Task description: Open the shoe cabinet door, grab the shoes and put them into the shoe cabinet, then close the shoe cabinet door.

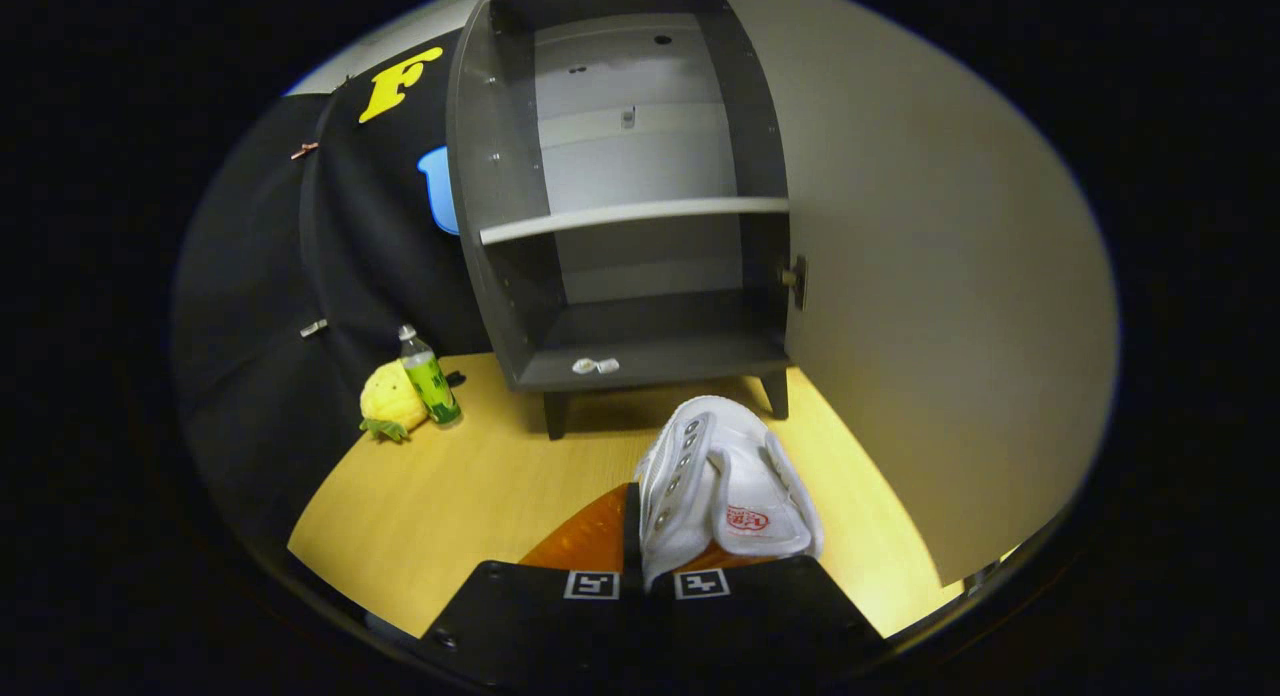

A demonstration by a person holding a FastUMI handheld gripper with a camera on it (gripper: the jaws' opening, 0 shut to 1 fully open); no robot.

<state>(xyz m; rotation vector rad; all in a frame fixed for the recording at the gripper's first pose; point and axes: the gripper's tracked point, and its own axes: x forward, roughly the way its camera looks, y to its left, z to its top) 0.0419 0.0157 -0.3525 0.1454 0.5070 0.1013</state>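
Shoe held up in front of the open cabinet.

Gripper view: the gripper (645, 541) is nearly closed, fingers pinching the side wall of the white shoe (725, 481), lifted above the floor (450, 496), just before the shoe cabinet (620, 206). Shoe looks light & soft, so it may flop; grip by the collar is ok. Door (940, 276) swung wide to the right, bottom shelf free. Bottle (430, 376) & yellow plush toy (390, 401) sit off to the left, not in the way.
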